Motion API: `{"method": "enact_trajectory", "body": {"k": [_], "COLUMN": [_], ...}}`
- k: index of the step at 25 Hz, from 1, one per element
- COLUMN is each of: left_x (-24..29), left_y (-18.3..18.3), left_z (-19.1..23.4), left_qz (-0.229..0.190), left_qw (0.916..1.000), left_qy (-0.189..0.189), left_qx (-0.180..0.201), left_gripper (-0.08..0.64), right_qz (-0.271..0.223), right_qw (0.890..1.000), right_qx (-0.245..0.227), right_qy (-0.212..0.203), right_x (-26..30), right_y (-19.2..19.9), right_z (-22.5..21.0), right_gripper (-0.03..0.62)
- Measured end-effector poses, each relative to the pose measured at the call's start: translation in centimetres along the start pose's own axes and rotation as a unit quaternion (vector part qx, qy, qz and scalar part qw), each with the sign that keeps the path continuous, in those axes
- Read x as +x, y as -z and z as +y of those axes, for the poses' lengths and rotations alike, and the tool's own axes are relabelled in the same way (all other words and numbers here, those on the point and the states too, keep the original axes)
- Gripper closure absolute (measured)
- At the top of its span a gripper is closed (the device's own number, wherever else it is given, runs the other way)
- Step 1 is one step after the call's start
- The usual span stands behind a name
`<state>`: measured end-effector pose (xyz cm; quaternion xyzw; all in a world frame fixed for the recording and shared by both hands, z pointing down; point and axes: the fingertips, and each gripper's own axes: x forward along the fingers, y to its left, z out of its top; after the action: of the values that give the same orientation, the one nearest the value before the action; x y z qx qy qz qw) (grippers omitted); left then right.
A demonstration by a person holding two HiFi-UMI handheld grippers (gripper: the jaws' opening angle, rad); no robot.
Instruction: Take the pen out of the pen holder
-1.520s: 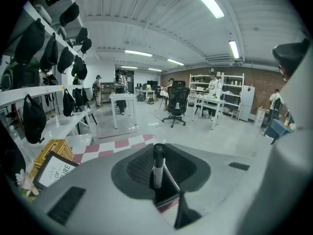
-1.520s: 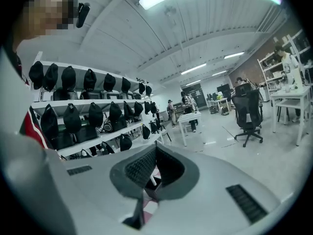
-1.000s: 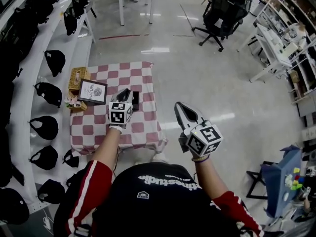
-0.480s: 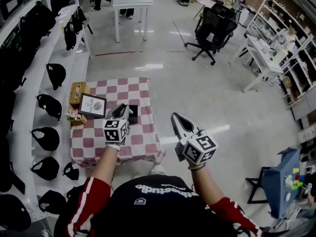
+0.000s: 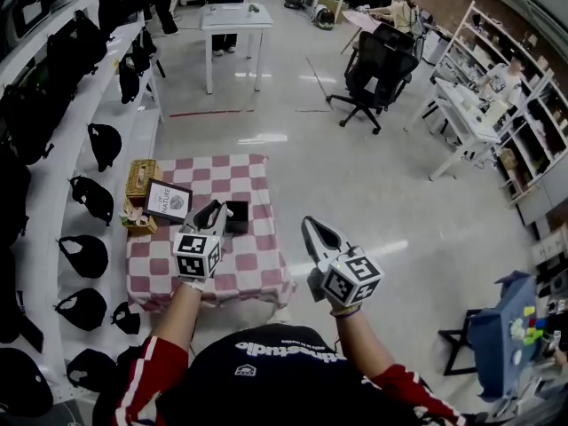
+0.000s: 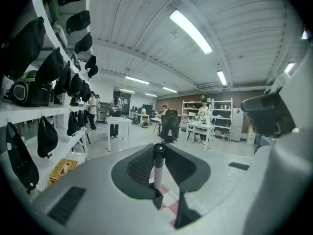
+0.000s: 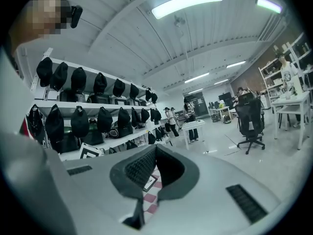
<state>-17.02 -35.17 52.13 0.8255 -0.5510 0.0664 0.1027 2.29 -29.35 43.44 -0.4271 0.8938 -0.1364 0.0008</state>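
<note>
The left gripper (image 6: 159,151) has risen, pinching the white, black-capped pen (image 6: 158,169) upright near its cap; the right gripper (image 7: 152,153) is pressed together, empty. Beyond, the black box-shaped pen holder (image 5: 236,217) stands on the red-checked table (image 5: 253,260). A jolt could tilt or drop the narrowly held pen.

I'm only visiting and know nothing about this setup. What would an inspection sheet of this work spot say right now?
Surface: small table under a red-and-white checked cloth, lying flat.
Job's things: pen upright in the left tongs; black pen holder standing on the cloth.
Clutter: wicker basket, framed sign and small ornament along the cloth's left edge.
Grippers: left tongs shut on the pen; right tongs shut and empty, beyond the table's right edge.
Cables: nothing seen.
Surroundings: caps on shelves at left; office chair, white table and people farther off.
</note>
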Motion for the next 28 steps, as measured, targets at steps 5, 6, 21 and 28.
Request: {"method": "enact_trajectory", "body": {"k": [5,6,21,28], "left_x": [-2.8,-3.3,-9.9,-12.7], "left_y": [-0.8,-1.0,-8.1,-9.8], "left_z": [0.2,0.2,0.9,3.3], "left_qz": [-0.007,-0.01,-0.071,-0.095], "left_qw": [0.9997,0.9996,0.9972,0.9955], "left_qy": [0.02,0.024,0.023,-0.004], "left_qx": [-0.008,-0.006,0.002,0.0], "left_gripper": [0.486,0.486,0.486,0.486], "right_qz": [-0.011,-0.015,-0.067,-0.076], "right_qw": [1.0,1.0,0.997,0.996], "right_qx": [0.009,0.008,-0.021,-0.031], "right_qy": [0.007,0.009,0.027,0.042], "right_x": [-0.5,-0.7,-2.3,-2.6], "right_y": [0.1,-0.1,-4.4,-5.5], "right_z": [0.7,0.8,1.4,0.9], "right_gripper": [0.592,0.592,0.592,0.592]}}
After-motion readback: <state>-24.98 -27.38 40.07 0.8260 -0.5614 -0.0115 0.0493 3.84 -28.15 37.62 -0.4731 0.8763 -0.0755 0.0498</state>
